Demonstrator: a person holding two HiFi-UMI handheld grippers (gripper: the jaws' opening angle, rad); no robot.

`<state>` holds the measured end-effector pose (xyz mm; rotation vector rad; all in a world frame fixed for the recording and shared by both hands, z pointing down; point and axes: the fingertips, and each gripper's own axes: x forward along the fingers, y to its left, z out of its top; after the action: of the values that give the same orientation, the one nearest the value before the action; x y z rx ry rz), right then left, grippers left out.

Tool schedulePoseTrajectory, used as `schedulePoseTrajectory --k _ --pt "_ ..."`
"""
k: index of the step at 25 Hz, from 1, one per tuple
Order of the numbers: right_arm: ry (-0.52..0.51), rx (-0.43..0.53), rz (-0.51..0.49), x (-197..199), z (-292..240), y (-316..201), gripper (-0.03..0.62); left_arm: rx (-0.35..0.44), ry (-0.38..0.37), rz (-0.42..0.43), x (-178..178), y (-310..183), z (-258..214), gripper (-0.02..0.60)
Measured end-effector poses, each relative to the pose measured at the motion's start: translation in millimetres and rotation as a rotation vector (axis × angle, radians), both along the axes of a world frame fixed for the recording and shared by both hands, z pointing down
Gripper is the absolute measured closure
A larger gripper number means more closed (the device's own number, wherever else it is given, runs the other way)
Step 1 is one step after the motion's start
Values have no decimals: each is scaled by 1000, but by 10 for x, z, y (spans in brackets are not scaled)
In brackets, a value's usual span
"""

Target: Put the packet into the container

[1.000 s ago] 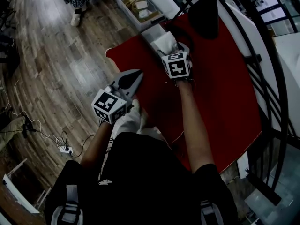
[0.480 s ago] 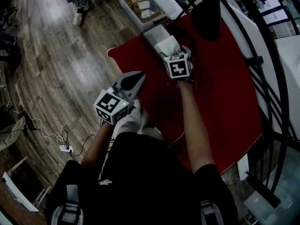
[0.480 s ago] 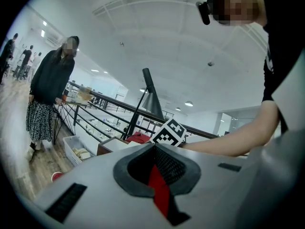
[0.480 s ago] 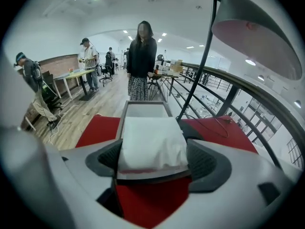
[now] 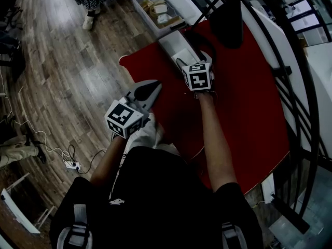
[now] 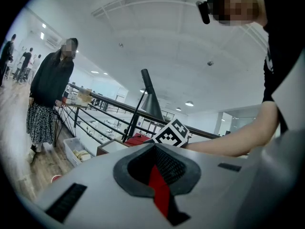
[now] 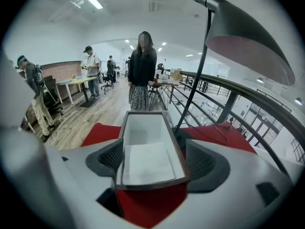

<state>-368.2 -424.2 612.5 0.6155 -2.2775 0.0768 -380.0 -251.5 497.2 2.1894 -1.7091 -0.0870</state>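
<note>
Right gripper [image 7: 157,161] has just let go: jaws spread, and the packet [image 7: 147,162] now lies flat inside the container [image 7: 177,148], centre frame. Left gripper [image 6: 155,147] is pressed together, holding nothing. Job looks basically done.

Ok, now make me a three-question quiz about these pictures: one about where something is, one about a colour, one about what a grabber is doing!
1. Where is the flat white packet?
A: lying inside the white rectangular container with the dark rim
B: beside that container
C: held up in the air

2. What colour is the cloth on the table?
A: blue
B: red
C: green

3. How are the jaws of the right gripper?
A: shut on the packet
B: shut, empty
C: apart, gripping nothing

Answers:
1 A, the right gripper view shows it flat on the container's bottom.
2 B, the head view shows red.
3 C, the jaws stand wide apart, touching nothing.
</note>
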Motion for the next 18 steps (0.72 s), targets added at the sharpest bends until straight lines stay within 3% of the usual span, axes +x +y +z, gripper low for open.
schedulePoseTrajectory --k 5,7,12,15,18 --pt "-46 23 -11 91 -163 66 184 8 -9 -2 13 -5 -40 572" --pt "-75 45 -17 152 -268 135 214 15 -14 -1 32 -5 -71 572" --pt "-245 66 -11 327 -826 443 346 35 -37 8 99 28 -208 572" --pt "-337 86 -7 481 -1176 644 485 27 -25 -13 91 83 -324 572" --pt "-420 106 -20 643 -1484 861 542 45 -24 -20 124 144 -458 572"
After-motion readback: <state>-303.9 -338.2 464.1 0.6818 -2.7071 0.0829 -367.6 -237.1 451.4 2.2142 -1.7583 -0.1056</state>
